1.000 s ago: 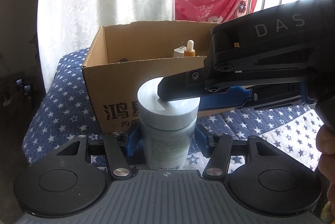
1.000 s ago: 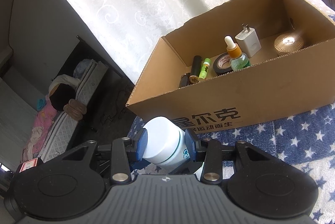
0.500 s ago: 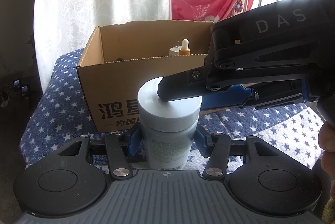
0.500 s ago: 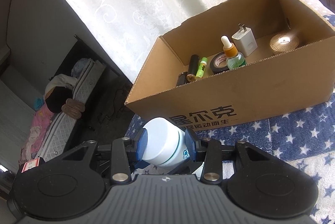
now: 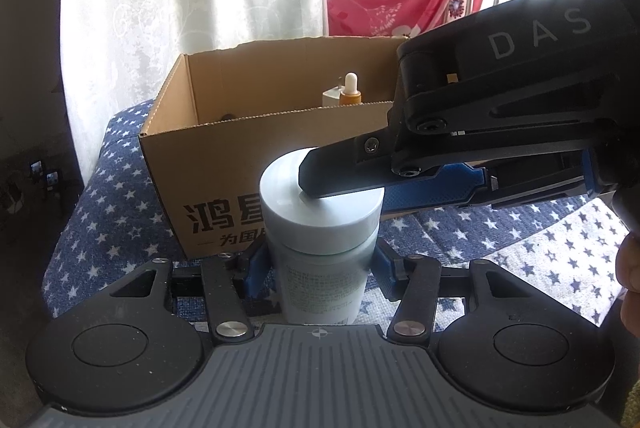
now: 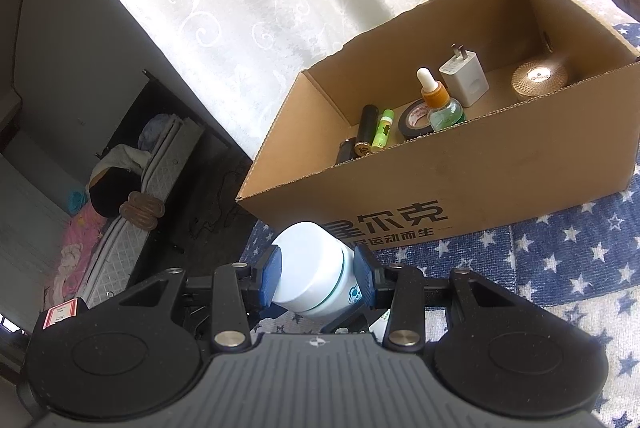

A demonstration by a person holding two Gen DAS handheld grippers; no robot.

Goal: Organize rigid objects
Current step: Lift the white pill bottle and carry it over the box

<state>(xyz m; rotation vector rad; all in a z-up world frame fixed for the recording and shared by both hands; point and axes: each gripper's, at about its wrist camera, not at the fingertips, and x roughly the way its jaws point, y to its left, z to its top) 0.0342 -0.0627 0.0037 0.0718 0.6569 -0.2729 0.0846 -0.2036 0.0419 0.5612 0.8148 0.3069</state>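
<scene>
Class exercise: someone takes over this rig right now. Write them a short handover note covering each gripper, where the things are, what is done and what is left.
Left gripper: shut on the white bottle's body, upright in front of the cardboard box.
Right gripper: shut on its cap.
Done: dropper bottle, charger plug, tape roll, batteries and a round gold piece lie in the box.
Left: the white bottle is not yet in the box.

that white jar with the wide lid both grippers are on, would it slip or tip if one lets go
The white jar looks rigid, smooth plastic, so it may slide in the blue pads. Its lid is wider than the body, probably making it a bit top-heavy. The right gripper clamps the lid and the left gripper the body.
</scene>
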